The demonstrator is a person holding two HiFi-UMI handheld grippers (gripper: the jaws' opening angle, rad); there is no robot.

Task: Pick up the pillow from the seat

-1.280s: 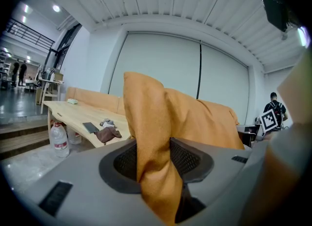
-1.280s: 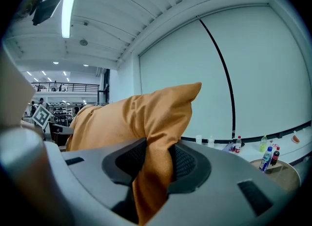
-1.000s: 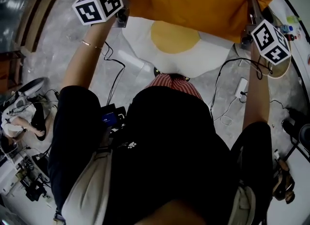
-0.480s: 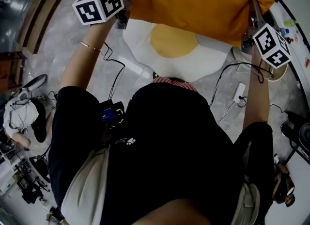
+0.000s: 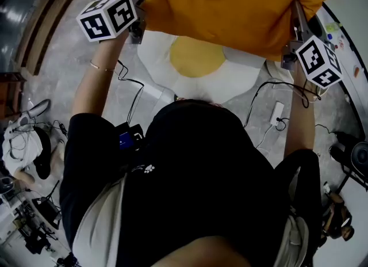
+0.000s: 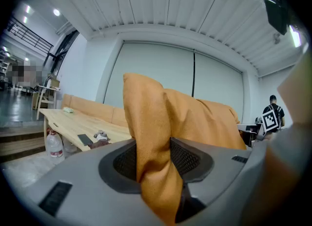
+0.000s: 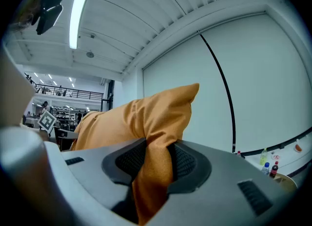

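An orange pillow (image 5: 224, 4) hangs in the air between my two grippers, above a white seat cushion with a yellow centre (image 5: 198, 58). My left gripper (image 5: 140, 14) is shut on the pillow's left corner; in the left gripper view the orange fabric (image 6: 153, 157) is pinched between the dark pads. My right gripper (image 5: 296, 24) is shut on the right corner, and the right gripper view shows the fabric (image 7: 156, 164) squeezed between its pads. The pillow's far edge runs out of the head view at the top.
Cables (image 5: 129, 84) and a white power adapter (image 5: 276, 113) lie on the grey floor beside the seat. A long wooden table (image 6: 78, 127) with a phone and a water bottle (image 6: 54, 144) stands to the left. Small bottles (image 7: 269, 164) sit on a ledge at the right.
Both grippers have lifted the pillow higher. More of the egg-shaped seat cushion shows beneath it than a second ago.
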